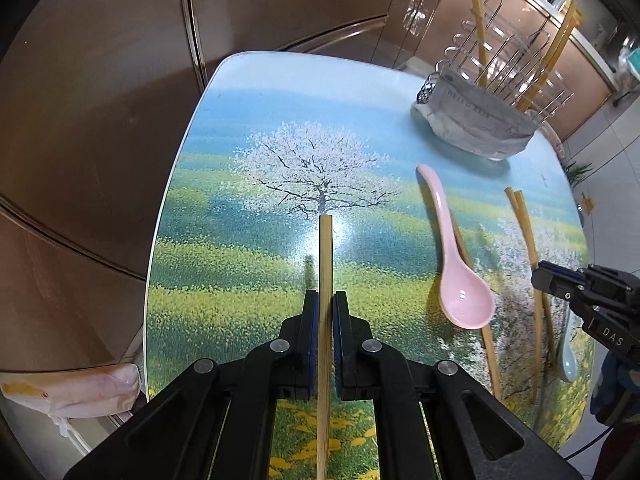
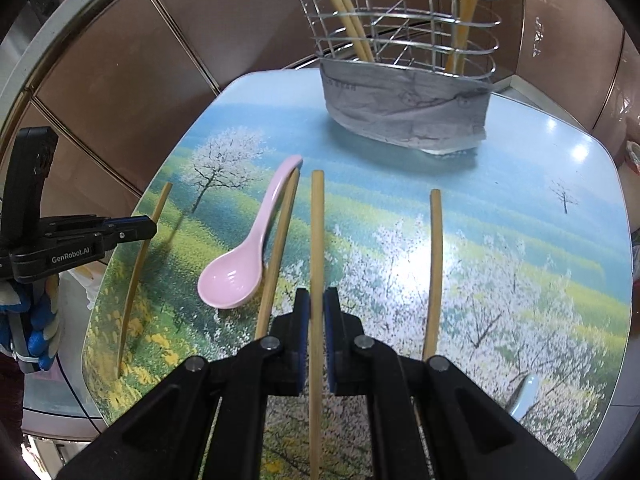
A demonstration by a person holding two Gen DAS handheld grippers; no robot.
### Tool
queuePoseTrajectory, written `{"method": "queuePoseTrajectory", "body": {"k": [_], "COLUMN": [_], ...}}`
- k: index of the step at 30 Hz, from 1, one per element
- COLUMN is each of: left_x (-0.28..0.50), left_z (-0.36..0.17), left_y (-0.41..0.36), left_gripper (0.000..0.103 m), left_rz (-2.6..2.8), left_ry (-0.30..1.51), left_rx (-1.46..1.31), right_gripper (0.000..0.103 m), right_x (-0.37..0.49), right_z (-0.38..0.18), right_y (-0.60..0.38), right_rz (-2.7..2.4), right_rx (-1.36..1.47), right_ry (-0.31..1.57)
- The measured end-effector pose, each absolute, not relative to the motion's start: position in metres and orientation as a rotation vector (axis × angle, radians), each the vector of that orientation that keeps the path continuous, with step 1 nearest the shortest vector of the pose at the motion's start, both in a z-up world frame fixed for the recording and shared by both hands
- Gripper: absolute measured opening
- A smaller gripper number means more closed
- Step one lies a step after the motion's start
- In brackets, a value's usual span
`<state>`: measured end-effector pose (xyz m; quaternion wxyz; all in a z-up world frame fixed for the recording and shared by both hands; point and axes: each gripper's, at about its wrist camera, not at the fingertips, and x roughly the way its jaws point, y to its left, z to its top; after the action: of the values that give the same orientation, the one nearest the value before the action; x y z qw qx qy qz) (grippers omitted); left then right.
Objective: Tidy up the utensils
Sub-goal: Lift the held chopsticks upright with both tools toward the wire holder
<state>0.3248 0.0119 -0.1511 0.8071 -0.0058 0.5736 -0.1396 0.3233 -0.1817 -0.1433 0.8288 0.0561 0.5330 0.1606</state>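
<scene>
Standing at the far end of the counter [image 2: 560, 152] is a wire rack [image 2: 400, 20], wrapped low down in grey paper [image 2: 408, 108]. Yellow chopsticks [image 2: 344, 8] are stuck in it, and their tops are cut off by the picture edge.

One chopstick [image 1: 325, 280] is gripped by the left hand-held gripper [image 1: 326, 308], whose pads are pressed on it from both sides. Its near end is lost at the bottom edge. Another chopstick [image 2: 317, 240] is clamped the same way by the right hand-held gripper [image 2: 316, 304], pointed toward the rack.

A pink spoon [image 2: 244, 256] is laid nearer than the rack, to the left of that held stick. A loose chopstick [image 2: 280, 248] is partly hidden under the spoon's handle. One more loose stick [image 2: 434, 272] is laid on the other side, with its near end hidden behind the gripper. Only a small part of a pale blue spoon [image 2: 524, 396] can be seen, near the counter's close edge.
</scene>
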Motion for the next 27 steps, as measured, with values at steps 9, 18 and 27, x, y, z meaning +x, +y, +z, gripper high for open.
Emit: {"method": "queuePoseTrajectory", "body": {"k": [9, 18, 27], "left_x": [0.302, 0.272, 0.249], "left_z": [-0.123, -0.09, -0.045], "left_y": [0.026, 0.019, 0.007], "left_gripper": [0.006, 0.006, 0.006], "left_rz": [-0.322, -0.343, -0.381], "left_ry": [1.166, 1.095, 0.992], "left_rx": [-0.059, -0.085, -0.106], "right_gripper": [0.007, 0.007, 0.007], "right_x": [0.303, 0.272, 0.243], "right_z": [-0.123, -0.093, -0.045], "right_y": [-0.185, -0.176, -0.174], "right_rz": [0.328, 0.322, 0.317], "right_rx": [0.141, 0.149, 0.154], "right_ry": [1.072, 0.984, 0.873]}}
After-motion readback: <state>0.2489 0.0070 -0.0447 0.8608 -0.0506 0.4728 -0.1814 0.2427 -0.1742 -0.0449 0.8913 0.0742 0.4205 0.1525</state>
